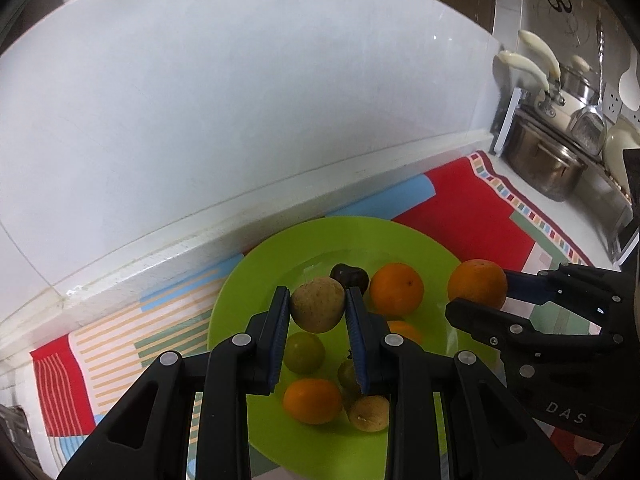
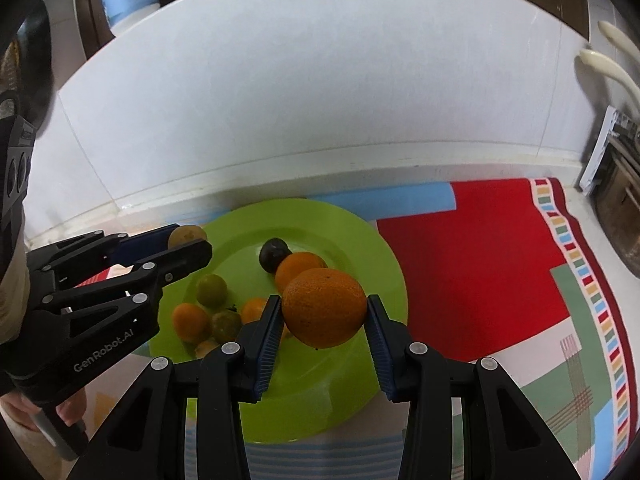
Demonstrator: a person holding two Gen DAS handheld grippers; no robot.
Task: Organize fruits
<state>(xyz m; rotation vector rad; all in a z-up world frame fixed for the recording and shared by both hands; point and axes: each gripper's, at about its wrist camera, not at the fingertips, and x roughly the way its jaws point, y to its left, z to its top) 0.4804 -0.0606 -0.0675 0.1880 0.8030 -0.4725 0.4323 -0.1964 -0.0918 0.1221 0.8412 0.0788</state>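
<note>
Gripping tan fruit (image 1: pixel 317 304) in left claw (image 1: pixel 317 308), orange (image 2: pixel 324 307) clamped in right claw (image 2: pixel 323 312), above green plate (image 2: pixel 360 392)

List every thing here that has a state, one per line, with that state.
Left gripper: shut on a speckled tan round fruit, held above the plate.
Right gripper: shut on a large orange, held above the plate.
Round lime-green plate: on the patterned cloth, holding fruit.
Dark purple plum: resting on the plate.
Steel pot: upright on the counter, no lid on it.
</note>
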